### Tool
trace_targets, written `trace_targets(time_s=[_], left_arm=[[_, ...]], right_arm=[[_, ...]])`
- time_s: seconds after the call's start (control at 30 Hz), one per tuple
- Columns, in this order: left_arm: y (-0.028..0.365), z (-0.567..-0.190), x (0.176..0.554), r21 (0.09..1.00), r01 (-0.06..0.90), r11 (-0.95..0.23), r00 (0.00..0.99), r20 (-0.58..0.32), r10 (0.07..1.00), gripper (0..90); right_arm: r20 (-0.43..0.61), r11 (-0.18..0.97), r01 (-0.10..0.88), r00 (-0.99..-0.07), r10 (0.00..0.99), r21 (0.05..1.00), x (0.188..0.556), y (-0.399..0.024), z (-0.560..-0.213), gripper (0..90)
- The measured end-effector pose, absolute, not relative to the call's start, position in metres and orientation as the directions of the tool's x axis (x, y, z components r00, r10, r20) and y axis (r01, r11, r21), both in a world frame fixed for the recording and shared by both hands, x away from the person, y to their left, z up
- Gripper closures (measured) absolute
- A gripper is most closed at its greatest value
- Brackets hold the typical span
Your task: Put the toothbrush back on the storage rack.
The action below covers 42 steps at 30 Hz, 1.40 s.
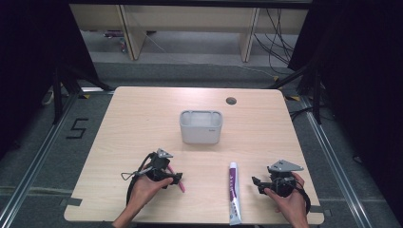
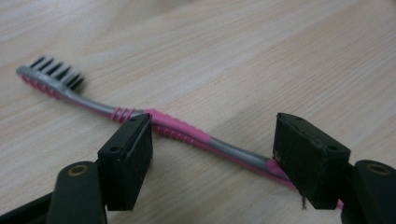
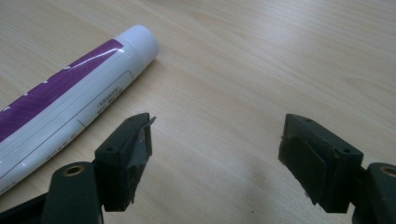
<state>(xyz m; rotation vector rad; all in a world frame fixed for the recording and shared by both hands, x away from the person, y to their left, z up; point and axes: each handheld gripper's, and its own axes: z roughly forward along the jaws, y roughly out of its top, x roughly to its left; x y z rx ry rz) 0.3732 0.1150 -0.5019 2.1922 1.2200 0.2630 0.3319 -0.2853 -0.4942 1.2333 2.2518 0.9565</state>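
My left gripper (image 2: 212,144) has its two black jaws standing wide apart, and one toothbrush (image 2: 187,133) lies across the gap between them, flat on the wood, no pad pressing on it. In the left gripper view its handle is pink with grey inlay and ribbed pink grips, the neck is grey, and the head carries rows of dark bristles out past the left jaw; the butt end runs under the right jaw. The pads themselves are blocky, matte black, each with a small screw hole.

My right gripper (image 3: 217,142) is spread just as wide and has only bare table between its jaws. One toothpaste tube (image 3: 70,98) lies just beside its left jaw, not touching it: smooth and glossy, white with a purple panel and fine print, ending in a round white cap.

From the high view I count two grippers, the left gripper (image 1: 177,179) over the toothbrush (image 1: 182,186) near the table's front edge, the right gripper (image 1: 256,184) well to the right, each in a hand, each with a grey three-cornered plate on top. The toothpaste tube (image 1: 233,192) lies lengthwise between them, closer to the right one. Farther back, mid-table, stands one grey container (image 1: 201,134), a rounded rectangular plastic tub, open on top. The table (image 1: 142,118) is pale wood grain with rounded corners and one dark round hole near its far edge
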Motion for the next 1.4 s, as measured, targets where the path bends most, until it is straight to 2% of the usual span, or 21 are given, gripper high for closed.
trace_targets(time_s=[0.03,0.1,0.3,0.43,0.57,0.7,0.73,0.8,0.87,1.03,1.13,1.4], left_arm=[[0.115,-0.502,0.373,0.595,0.704,-0.388,0.546,-0.105,0.831,28.7],[0.114,-0.503,0.375,0.596,0.703,-0.388,0.547,-0.105,0.831,29.7],[0.112,-0.500,0.376,0.571,0.689,-0.446,0.581,-0.067,0.811,38.0],[0.112,-0.497,0.375,0.543,0.678,-0.496,0.613,-0.046,0.789,41.8],[0.111,-0.493,0.377,0.495,0.661,-0.564,0.656,-0.017,0.754,51.1],[0.111,-0.491,0.377,0.477,0.648,-0.594,0.680,-0.012,0.733,56.5],[0.112,-0.491,0.377,0.481,0.646,-0.593,0.681,-0.010,0.733,58.6],[0.112,-0.491,0.378,0.474,0.641,-0.603,0.689,-0.010,0.724,60.9],[0.112,-0.491,0.377,0.474,0.632,-0.613,0.701,-0.011,0.713,65.4],[0.109,-0.487,0.383,0.421,0.619,-0.663,0.733,-0.006,0.680,69.3],[0.106,-0.484,0.389,0.376,0.623,-0.686,0.745,-0.019,0.667,68.2],[0.097,-0.479,0.400,0.328,0.623,-0.710,0.757,-0.023,0.653,72.5]], right_arm=[[-0.019,0.392,0.559,-0.557,0.830,0.731,0.333,-0.286,-0.496,26.1],[-0.041,0.399,0.550,-0.550,0.834,0.734,0.333,-0.286,-0.495,26.1],[-0.006,0.372,0.580,-0.535,0.845,0.725,0.331,-0.284,-0.495,26.2],[-0.029,0.391,0.556,-0.548,0.836,0.733,0.333,-0.286,-0.494,26.9],[-0.031,0.392,0.556,-0.549,0.835,0.733,0.333,-0.286,-0.494,26.9],[-0.009,0.374,0.554,-0.551,0.835,0.743,0.333,-0.285,-0.495,27.4],[0.008,0.348,0.586,-0.518,0.855,0.732,0.330,-0.284,-0.493,27.5],[-0.017,0.380,0.556,-0.549,0.836,0.739,0.333,-0.286,-0.493,27.5],[-0.012,0.373,0.566,-0.539,0.842,0.735,0.332,-0.286,-0.493,27.5],[-0.005,0.366,0.572,-0.535,0.845,0.734,0.332,-0.285,-0.494,27.5],[0.004,0.359,0.579,-0.531,0.848,0.732,0.331,-0.283,-0.494,27.5],[-0.013,0.375,0.562,-0.543,0.840,0.737,0.332,-0.285,-0.493,27.5]])
